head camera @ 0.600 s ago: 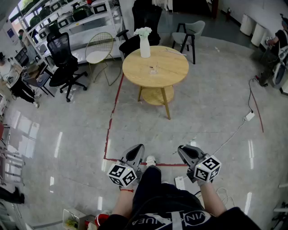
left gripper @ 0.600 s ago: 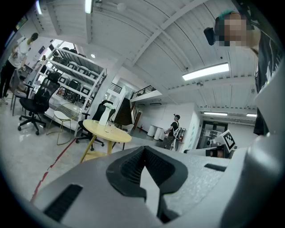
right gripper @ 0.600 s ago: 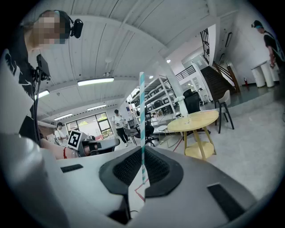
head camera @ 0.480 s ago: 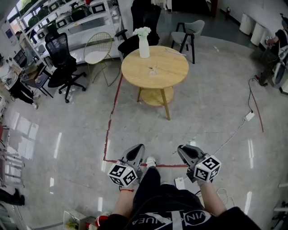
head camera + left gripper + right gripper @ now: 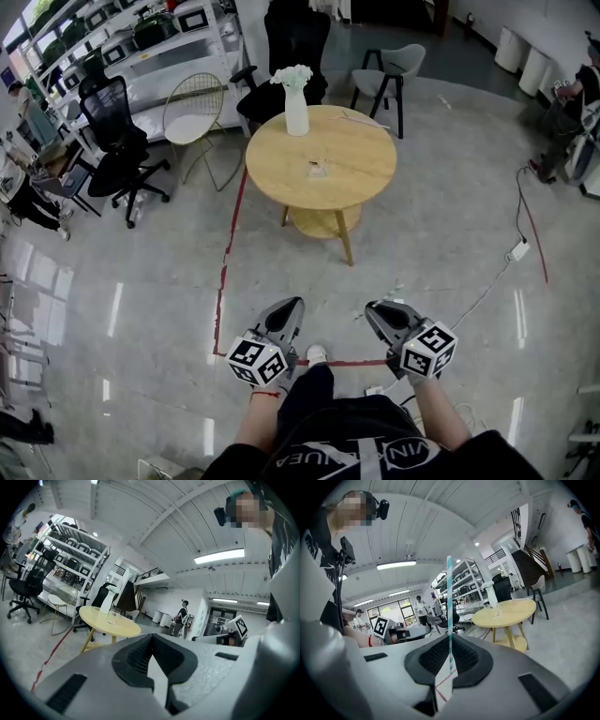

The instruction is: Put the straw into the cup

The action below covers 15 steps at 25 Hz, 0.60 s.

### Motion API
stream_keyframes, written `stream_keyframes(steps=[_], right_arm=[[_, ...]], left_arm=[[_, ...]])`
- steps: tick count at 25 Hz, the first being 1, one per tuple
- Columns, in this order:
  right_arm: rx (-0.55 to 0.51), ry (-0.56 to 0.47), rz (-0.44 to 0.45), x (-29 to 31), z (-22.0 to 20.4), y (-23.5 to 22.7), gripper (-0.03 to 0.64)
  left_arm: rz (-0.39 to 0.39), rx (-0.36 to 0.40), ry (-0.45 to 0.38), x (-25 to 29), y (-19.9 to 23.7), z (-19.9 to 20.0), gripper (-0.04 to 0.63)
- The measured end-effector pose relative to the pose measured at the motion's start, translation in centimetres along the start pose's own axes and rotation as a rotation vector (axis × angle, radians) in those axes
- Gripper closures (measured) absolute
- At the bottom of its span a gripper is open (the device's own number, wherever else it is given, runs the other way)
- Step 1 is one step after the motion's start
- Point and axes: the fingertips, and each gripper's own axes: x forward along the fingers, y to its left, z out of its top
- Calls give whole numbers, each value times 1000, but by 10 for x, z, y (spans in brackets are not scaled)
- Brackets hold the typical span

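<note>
Straw [image 5: 449, 616]: upright, pinched in the closed right claw [image 5: 449, 663], too thin to make out in the head view; cup [image 5: 318, 169]: small, clear, faint, on the round counter [image 5: 366, 155] well ahead; left claw [image 5: 151, 660]: closed, empty; open floor [image 5: 422, 253] lies between.

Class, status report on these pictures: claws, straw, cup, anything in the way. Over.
Right claw shut on straw, upright. Left claw shut, empty. Cup on round table ahead, not yet reached. Only floor lies between.
</note>
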Motion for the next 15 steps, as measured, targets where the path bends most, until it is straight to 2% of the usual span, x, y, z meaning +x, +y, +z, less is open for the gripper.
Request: stream_keyframes(steps=[15], right_arm=[[43, 4, -18, 106, 35, -55, 600]], left_arm=[[-48, -6, 59, 75, 96, 27, 589]])
